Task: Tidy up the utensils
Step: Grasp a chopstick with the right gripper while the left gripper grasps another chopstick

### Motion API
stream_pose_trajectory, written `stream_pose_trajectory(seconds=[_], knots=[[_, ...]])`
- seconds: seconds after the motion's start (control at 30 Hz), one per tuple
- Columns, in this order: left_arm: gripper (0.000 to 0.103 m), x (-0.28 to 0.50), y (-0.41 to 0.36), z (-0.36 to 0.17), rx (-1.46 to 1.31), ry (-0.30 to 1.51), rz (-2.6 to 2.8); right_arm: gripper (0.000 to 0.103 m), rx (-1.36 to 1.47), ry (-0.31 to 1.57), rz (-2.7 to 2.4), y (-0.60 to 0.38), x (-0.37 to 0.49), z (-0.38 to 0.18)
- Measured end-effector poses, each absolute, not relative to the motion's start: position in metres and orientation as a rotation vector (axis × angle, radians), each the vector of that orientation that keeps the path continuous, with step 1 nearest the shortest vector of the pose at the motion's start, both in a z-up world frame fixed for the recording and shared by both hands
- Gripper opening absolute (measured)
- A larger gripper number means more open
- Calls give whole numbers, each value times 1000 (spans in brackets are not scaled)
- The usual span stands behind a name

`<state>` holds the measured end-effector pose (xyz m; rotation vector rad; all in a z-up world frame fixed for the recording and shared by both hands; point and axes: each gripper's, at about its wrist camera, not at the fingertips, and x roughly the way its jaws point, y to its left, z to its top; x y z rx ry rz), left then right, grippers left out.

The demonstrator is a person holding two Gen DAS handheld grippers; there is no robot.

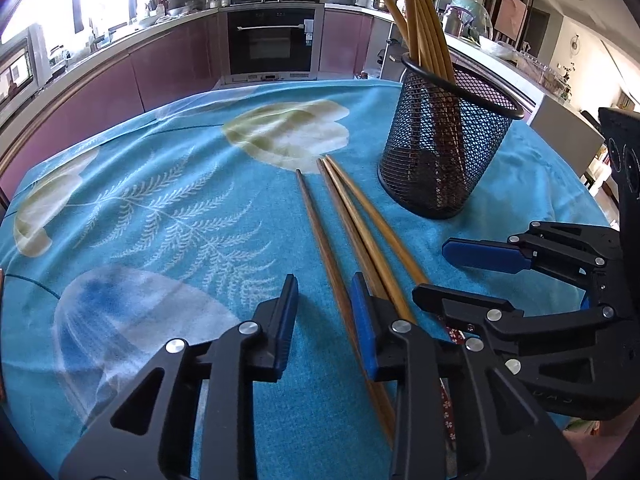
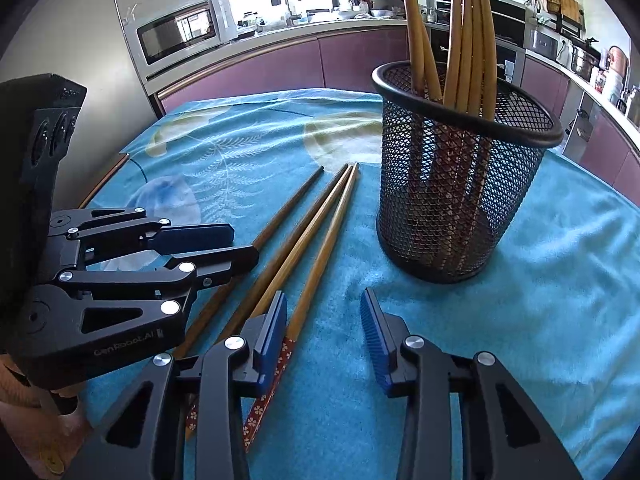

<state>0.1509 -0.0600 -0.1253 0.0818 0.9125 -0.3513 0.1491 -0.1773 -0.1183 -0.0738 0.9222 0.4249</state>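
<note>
Left hand-held gripper point(image 1: 324, 320), jaws partly spread, straddles one chopstick point(image 1: 320, 236) on the surface point(image 1: 160, 208); right hand-held gripper point(image 2: 324, 332) is likewise spread, pinching nothing.

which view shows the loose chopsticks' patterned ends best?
Right wrist: the red flowered ends lie in plain sight beside the right tongs. Left wrist shows only slivers of them behind the left tongs.

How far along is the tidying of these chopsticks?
Partly done: several tan wooden chopsticks already stand in the black mesh cup. Three brown wooden chopsticks still lie on the blue floral cloth. The left hand-held gripper straddles one; the right hand-held gripper holds nothing.
</note>
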Motion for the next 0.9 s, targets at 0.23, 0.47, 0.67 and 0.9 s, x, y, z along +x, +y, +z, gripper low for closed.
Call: stream_pose_trajectory(seconds=[0.23, 0.47, 0.67, 0.9], knots=[[23, 156, -62, -127, 84, 916, -342, 33, -74, 919, 418, -176, 154, -120], [21, 161, -63, -128, 80, 916, -331, 29, -82, 912, 403, -172, 159, -120], [16, 163, -64, -128, 73, 917, -326, 16, -72, 915, 395, -173, 164, -120], [10, 165, -66, -128, 59, 918, -318, 7, -29, 917, 395, -180, 165, -120]])
